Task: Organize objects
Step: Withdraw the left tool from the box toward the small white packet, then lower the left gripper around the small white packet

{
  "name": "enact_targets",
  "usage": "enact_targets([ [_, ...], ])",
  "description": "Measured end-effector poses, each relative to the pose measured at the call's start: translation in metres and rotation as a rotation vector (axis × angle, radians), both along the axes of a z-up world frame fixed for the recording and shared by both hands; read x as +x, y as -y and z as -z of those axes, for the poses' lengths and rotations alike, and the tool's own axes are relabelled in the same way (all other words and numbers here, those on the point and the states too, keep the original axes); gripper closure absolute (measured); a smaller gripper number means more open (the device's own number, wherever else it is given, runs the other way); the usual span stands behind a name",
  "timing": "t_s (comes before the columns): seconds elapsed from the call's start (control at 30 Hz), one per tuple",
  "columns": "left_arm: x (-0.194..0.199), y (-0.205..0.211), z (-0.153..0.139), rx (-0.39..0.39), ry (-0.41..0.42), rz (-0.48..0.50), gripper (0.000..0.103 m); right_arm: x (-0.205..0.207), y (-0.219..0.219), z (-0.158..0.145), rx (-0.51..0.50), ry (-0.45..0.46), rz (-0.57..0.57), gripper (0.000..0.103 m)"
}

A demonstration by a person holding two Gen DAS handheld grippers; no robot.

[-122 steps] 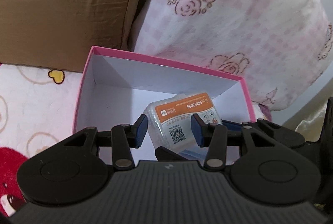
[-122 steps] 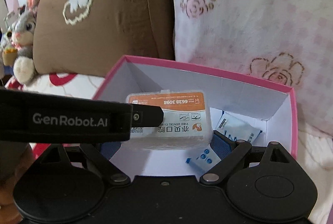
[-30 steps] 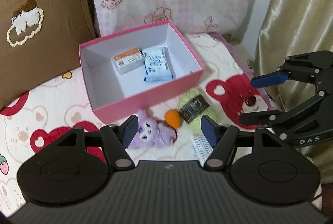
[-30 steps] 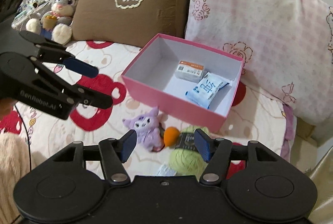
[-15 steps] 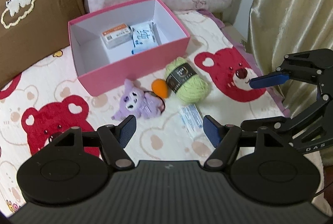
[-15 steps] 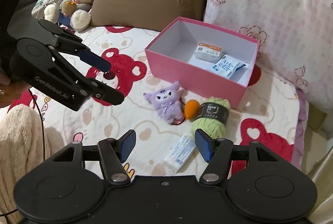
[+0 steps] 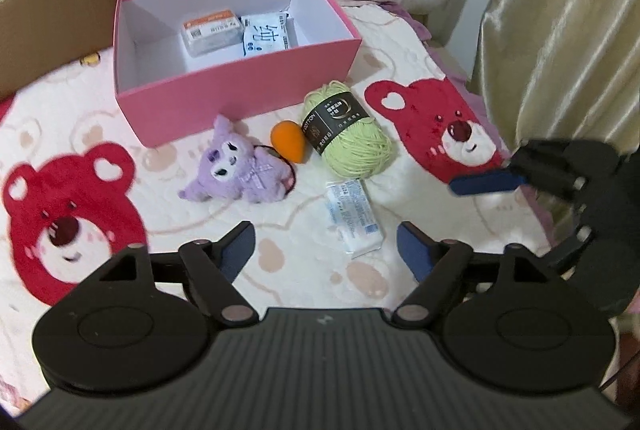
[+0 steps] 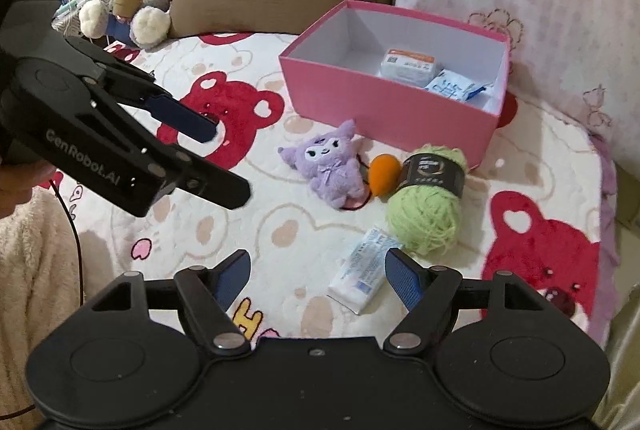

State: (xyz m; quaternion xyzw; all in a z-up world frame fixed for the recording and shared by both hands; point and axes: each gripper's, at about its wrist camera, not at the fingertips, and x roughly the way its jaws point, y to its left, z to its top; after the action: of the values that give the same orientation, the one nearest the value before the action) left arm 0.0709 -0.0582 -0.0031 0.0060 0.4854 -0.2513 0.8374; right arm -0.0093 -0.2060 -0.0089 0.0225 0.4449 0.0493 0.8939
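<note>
The pink cardboard box sits on a fleecy bear-print blanket, open-topped, with smooth white inner walls. Inside it lie a small orange-topped packet and a crinkly white-and-blue sachet; their print is too small to read. Just in front of the box lie a fuzzy purple plush toy, a smooth orange egg-shaped piece and a round green yarn ball with a black paper band. Nearer the cameras than the yarn lies a flat white wrapped packet.

The left gripper and right gripper have just been opening; both pairs of ribbed blue pads stand apart, empty. In the right wrist view the right pad hides one corner of the flat packet.
</note>
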Motion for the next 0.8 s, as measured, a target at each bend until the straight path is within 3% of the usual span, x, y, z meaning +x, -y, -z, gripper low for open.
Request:
enact_targets([
  [0.3,0.002,0.013,0.042,-0.055,0.013,-0.043,0.016,0.007,-0.006,0.052,-0.079,0.062,0.026,0.025],
  [0.5,0.005,0.019,0.066,-0.097,0.016,-0.057,0.016,0.01,0.001,0.076,-0.073,0.083,0.086,0.024],
  [0.8,0.004,0.036,0.104,-0.123,0.001,-0.074,0.016,0.017,0.011,0.099,-0.06,0.035,0.155,0.024],
])
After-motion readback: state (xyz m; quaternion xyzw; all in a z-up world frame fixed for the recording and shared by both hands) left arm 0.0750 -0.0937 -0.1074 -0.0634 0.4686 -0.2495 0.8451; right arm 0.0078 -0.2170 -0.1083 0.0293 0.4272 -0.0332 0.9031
